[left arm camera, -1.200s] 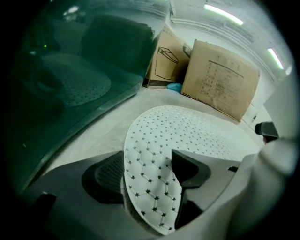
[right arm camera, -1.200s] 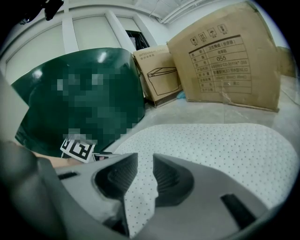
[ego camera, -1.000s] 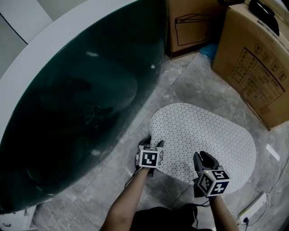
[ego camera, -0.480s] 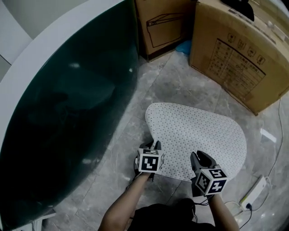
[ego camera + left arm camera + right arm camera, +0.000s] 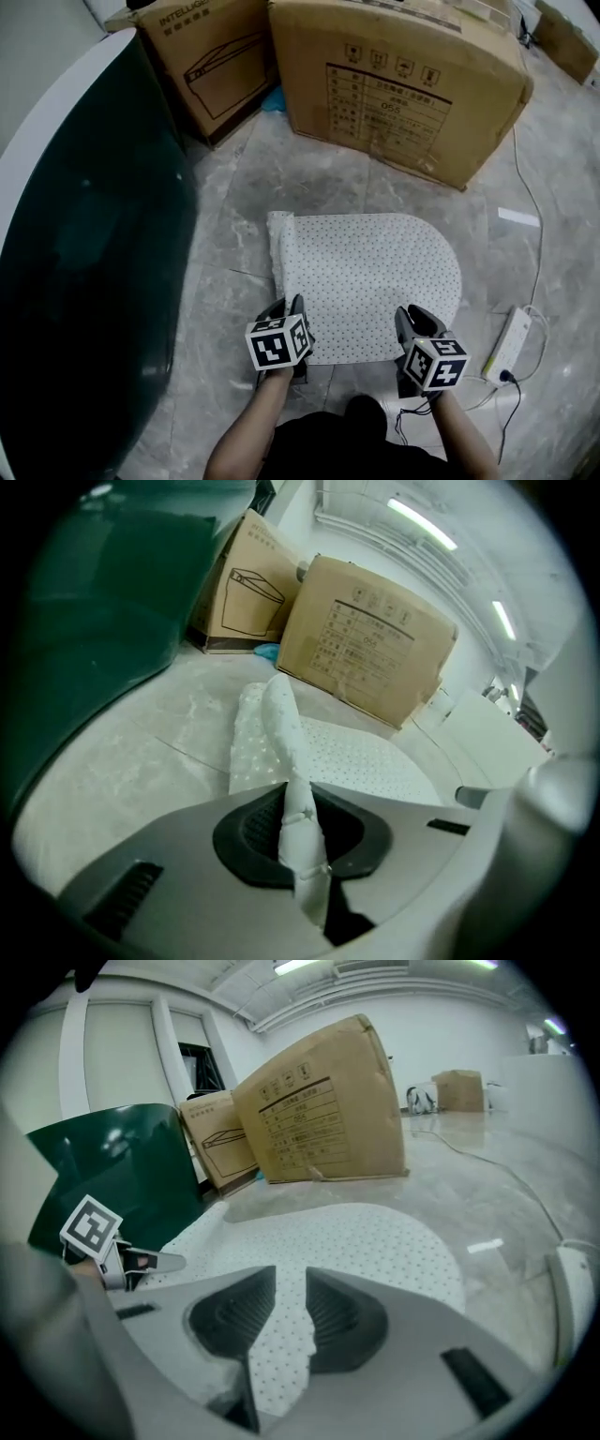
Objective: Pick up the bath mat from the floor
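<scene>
The white dotted bath mat [image 5: 375, 281] lies on the grey marble floor, its left edge [image 5: 279, 248] curled up in a fold. My left gripper [image 5: 285, 307] holds the near left corner; its jaws have just closed, and in the left gripper view a pinched ridge of mat [image 5: 281, 714] runs up from between them [image 5: 298, 832]. My right gripper [image 5: 412, 321] is at the near right edge. In the right gripper view the mat [image 5: 375, 1241] passes between its jaws [image 5: 291, 1321], which are clamped on it.
Two cardboard boxes [image 5: 403, 84] [image 5: 202, 56] stand beyond the mat. A dark green tub with a white rim [image 5: 75, 253] fills the left side. A white power strip [image 5: 506, 345] with cables lies on the floor at the right.
Both grippers have pulled the mat away from the tub and turned it. Its left edge has lifted into a fold. The left jaws have closed on the mat's corner.
</scene>
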The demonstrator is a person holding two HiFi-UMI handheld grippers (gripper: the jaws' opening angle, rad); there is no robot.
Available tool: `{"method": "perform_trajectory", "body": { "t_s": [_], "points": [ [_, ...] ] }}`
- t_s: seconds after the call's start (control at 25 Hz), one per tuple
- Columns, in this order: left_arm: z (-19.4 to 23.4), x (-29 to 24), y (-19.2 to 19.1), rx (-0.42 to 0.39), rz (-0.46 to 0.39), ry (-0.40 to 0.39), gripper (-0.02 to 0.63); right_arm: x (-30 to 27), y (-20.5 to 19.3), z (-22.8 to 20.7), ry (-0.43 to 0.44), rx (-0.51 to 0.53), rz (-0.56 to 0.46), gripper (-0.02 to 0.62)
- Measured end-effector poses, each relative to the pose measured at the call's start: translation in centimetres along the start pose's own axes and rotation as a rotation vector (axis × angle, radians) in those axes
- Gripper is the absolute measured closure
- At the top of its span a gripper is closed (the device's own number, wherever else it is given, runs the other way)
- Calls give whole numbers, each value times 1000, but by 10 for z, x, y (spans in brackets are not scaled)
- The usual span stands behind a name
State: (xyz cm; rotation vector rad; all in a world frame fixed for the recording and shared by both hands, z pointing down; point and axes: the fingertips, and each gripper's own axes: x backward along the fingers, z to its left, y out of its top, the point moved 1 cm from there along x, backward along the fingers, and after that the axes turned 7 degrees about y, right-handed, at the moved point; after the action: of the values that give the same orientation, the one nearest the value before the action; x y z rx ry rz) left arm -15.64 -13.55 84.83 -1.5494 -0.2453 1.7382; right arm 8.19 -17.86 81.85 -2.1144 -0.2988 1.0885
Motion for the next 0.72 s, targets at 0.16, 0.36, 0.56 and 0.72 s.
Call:
{"method": "perform_trajectory", "body": {
  "t_s": [0.16,0.36,0.56,0.72],
  "points": [
    [-34,-5,2,-38,5,-43,575,24,-3,-31,-62,-54,-22,494],
    [-86,-16,-3,-90,18,-104,577,59,-7,-70,-137,-116,-58,494],
    [-127,-25,-8,-118,29,-157,575,80,-16,-101,-196,-116,-66,494],
    [-149,-30,-13,-109,39,-181,575,88,-16,-133,-259,-134,-81,494]
  ]
}}
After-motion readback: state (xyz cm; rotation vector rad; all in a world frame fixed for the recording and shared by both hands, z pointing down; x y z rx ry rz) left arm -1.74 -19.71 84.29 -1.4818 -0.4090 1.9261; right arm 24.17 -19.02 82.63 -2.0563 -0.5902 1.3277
